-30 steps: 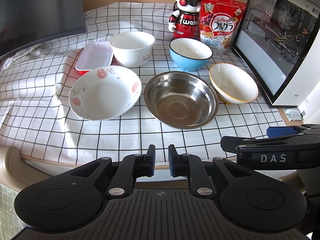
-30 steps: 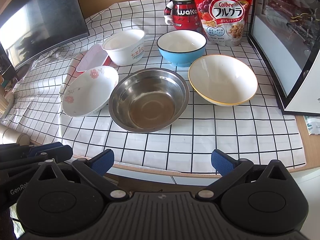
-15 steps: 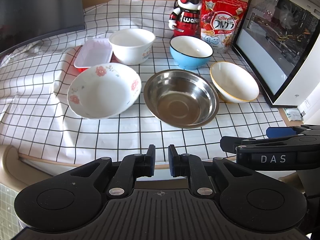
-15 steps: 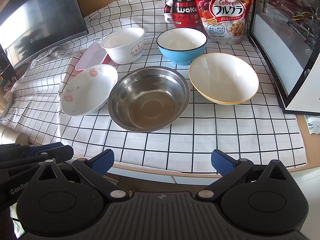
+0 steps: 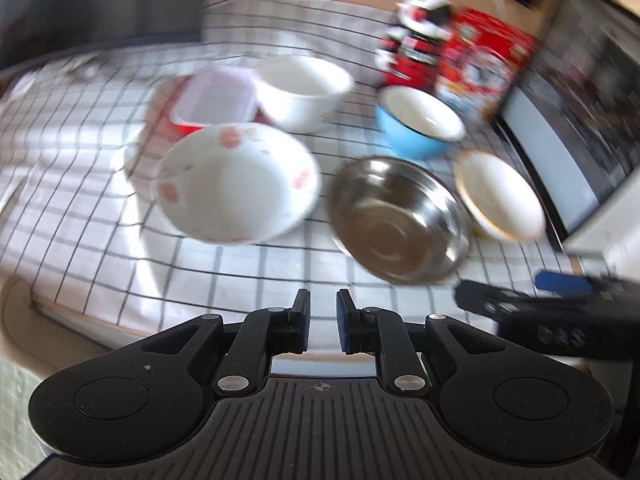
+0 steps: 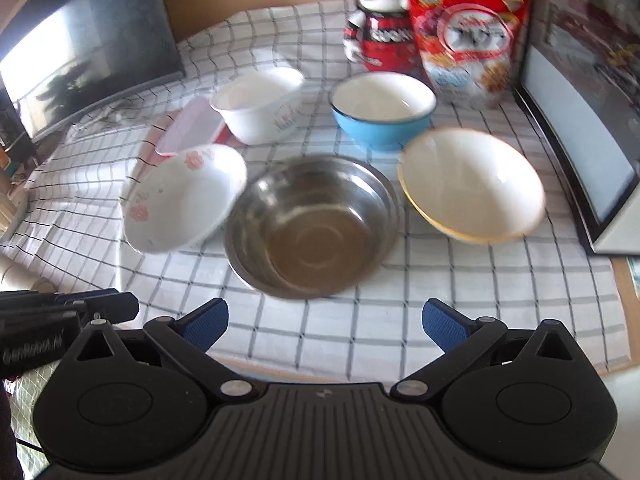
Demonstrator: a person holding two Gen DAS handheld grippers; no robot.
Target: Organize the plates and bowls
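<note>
On the checked cloth stand a floral white bowl (image 5: pixel 236 188) (image 6: pixel 182 196), a steel bowl (image 5: pixel 396 220) (image 6: pixel 312 224), a yellow-rimmed white bowl (image 5: pixel 500 196) (image 6: pixel 470 184), a blue bowl (image 5: pixel 418 122) (image 6: pixel 382 110), a deep white bowl (image 5: pixel 302 94) (image 6: pixel 260 104) and a red dish with a pale lid (image 5: pixel 212 102) (image 6: pixel 190 128). My left gripper (image 5: pixel 323 312) is shut and empty, near the table's front edge, in front of the floral bowl. My right gripper (image 6: pixel 325 322) stands open and empty in front of the steel bowl.
A robot figure (image 6: pixel 378 24) and a red cereal bag (image 6: pixel 468 32) stand at the back. A dark monitor (image 6: pixel 80 52) is at the left. A white-framed appliance (image 6: pixel 584 120) borders the right side. The table's front edge (image 5: pixel 100 320) is close below both grippers.
Both views have shifted forward toward the bowls, which now look larger and blurred. The left view has swung and rolled, bringing the floral bowl closer to centre. Neither gripper's jaws have changed.
</note>
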